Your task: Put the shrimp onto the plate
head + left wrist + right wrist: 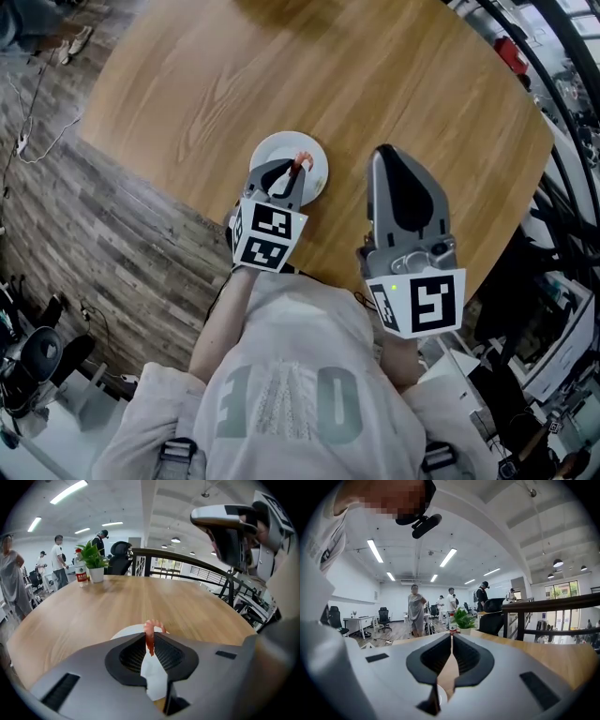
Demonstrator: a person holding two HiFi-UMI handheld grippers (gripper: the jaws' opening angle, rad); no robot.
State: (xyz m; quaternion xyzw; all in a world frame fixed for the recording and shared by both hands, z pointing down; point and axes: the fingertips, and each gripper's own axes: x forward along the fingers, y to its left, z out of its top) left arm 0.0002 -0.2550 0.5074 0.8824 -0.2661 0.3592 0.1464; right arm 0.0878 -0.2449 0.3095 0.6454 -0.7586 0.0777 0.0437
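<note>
A small white plate [281, 155] sits near the front edge of the round wooden table [309, 84]. My left gripper [298, 172] hovers over the plate, shut on an orange-red shrimp [302, 162]. In the left gripper view the shrimp [150, 634] is pinched by its tail between the jaw tips and curls up above them, with the plate [129, 631] just beyond and below. My right gripper [382, 152] is held to the right of the plate above the table; its jaws are shut with nothing between them [451, 637].
A potted plant [95, 562] and a bottle [82, 573] stand at the table's far side. A railing [187, 569] runs behind the table. Several people stand in the office behind. The floor [112, 216] lies to the left of the table.
</note>
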